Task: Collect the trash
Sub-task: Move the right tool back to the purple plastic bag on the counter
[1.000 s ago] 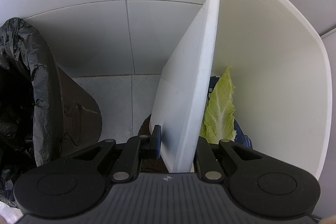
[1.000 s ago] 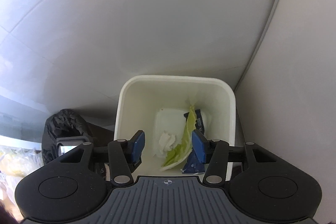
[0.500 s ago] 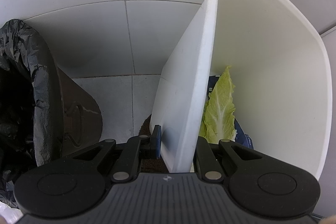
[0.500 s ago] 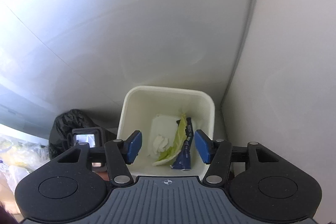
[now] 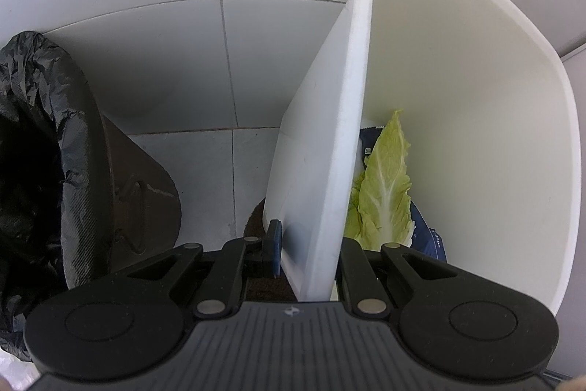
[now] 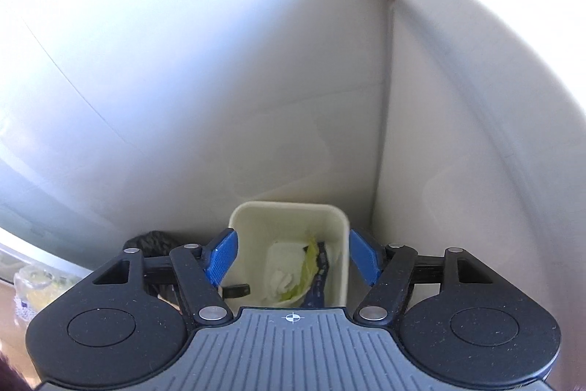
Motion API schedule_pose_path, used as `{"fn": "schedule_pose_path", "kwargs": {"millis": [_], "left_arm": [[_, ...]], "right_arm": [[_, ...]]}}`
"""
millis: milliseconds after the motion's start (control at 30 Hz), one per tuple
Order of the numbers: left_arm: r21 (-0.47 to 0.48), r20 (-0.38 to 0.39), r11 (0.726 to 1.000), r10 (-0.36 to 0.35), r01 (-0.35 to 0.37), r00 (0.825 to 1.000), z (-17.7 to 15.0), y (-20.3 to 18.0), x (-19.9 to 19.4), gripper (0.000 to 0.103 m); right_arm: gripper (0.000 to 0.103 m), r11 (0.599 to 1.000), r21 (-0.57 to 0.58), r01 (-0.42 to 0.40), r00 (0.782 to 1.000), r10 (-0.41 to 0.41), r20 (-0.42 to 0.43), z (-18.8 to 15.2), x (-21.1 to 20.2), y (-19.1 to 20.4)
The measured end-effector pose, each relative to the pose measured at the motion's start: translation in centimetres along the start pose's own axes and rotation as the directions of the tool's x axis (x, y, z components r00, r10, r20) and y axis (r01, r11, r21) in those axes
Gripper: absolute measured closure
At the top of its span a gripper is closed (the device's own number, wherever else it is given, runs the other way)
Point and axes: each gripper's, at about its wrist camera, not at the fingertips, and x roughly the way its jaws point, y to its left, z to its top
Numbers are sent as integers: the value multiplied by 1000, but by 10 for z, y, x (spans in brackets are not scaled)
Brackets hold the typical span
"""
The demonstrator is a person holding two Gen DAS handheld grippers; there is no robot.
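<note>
Trash, a cabbage leaf [image 5: 384,185] and blue wrapper [image 6: 318,275], lies in the white bin [image 5: 476,120], lower centre of frame; it looks light and limp, best pinched mid-leaf. Left gripper [image 5: 309,250] clamps the bin wall; right gripper [image 6: 293,257], empty, has just been opening wide.

Pale tiled floor [image 5: 205,171] meets a white tiled wall [image 5: 146,43] towards twelve o'clock; bright daylight throughout.
</note>
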Motion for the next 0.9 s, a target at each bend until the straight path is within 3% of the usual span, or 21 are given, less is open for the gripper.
{"fn": "schedule_pose_path", "kwargs": {"millis": [100,167,267,500,667,900], "left_arm": [[0,-2,1000,3,-3,1000,1,-1,0,93],[-2,-3,1000,3,-3,1000,1,-1,0,93],[-6,-3,1000,3,-3,1000,2,0,0,93],[-5,-2,1000,5,-5,1000,1,-1,0,93],[-14,-4,1000,2,-2,1000,2,0,0,93],[-13,-5,1000,6,-6,1000,1,-1,1,93]], "right_arm": [[34,1000,-14,8,999,-7,42,3,-26,-3],[27,1000,-18,22,996,-21,82,3,-48,-7],[25,1000,-2,-11,994,11,107,1,-72,-18],[24,998,54,23,983,-33,181,-1,-117,-38],[19,992,69,109,966,-122,229,-1,-154,-59],[18,960,158,230,925,-266,272,-15,-194,-98]]}}
